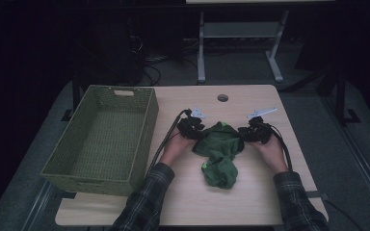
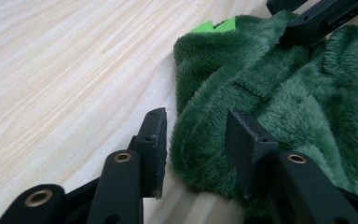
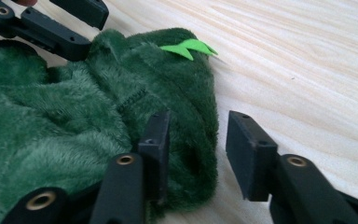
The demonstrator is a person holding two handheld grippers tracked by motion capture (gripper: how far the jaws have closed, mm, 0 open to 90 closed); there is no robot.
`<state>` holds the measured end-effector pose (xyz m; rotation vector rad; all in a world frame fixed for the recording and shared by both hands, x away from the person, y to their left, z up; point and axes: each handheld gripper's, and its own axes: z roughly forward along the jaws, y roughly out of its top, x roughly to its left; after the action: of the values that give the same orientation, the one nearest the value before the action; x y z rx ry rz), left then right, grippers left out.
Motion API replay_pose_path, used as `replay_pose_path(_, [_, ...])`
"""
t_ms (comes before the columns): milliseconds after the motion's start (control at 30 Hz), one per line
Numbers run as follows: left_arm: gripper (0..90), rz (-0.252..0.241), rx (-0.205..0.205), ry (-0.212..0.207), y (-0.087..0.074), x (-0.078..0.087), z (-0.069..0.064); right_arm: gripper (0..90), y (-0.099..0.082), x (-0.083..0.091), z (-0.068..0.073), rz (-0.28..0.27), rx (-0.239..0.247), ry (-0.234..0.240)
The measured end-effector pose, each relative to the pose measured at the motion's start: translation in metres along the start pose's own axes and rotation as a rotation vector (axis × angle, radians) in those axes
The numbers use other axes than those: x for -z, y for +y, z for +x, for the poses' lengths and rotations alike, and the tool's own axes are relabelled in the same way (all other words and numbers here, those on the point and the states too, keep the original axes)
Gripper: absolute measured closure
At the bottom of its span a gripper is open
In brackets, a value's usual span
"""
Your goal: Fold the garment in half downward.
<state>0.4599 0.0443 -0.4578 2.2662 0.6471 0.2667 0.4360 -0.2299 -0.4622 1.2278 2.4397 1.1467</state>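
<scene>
Both hands are reaching forward, low over the worktop (image 1: 260, 192). The left gripper (image 1: 198, 133) and right gripper (image 1: 244, 134) are flanking the green fleece cloth (image 1: 219, 154) lying mid-worktop, each with jaws apart straddling an edge fold, not yet pinching.

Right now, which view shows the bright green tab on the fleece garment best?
The right gripper view: the bright green tab lies sharp and whole on the green fleece garment. The left gripper view catches part of it at the garment's far edge; the high view gives a small bright speck.
</scene>
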Motion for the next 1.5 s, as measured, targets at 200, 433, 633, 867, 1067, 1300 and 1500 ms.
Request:
replay_pose_path(200, [67.8, 0.033, -0.011, 0.015, 0.002, -0.006, 0.002, 67.6, -0.003, -0.003, -0.003, 0.032, -0.006, -0.008])
replay_pose_path(433, [75.7, 0.059, -0.002, -0.002, 0.000, -0.012, 0.003, 81.6, -0.004, -0.006, -0.004, 0.045, -0.008, 0.000])
replay_pose_path(633, [87.3, 0.075, 0.010, -0.002, 0.002, -0.010, 0.000, 87.1, -0.004, -0.004, -0.005, 0.035, -0.028, -0.002])
replay_pose_path(867, [87.5, 0.011, 0.028, 0.017, 0.015, 0.010, -0.001, 87.8, 0.005, 0.008, -0.002, -0.028, -0.029, 0.001])
replay_pose_path(1067, [87.5, -0.055, 0.006, 0.035, 0.037, 0.033, -0.006, 88.0, 0.024, 0.025, 0.001, -0.068, -0.014, -0.015])
replay_pose_path(1300, [87.4, -0.121, -0.028, 0.045, 0.061, 0.055, -0.012, 88.1, 0.046, 0.042, -0.003, -0.098, -0.013, -0.029])
replay_pose_path(1500, [87.2, -0.150, -0.032, 0.033, 0.059, 0.065, -0.018, 88.0, 0.044, 0.053, -0.001, -0.125, -0.025, -0.001])
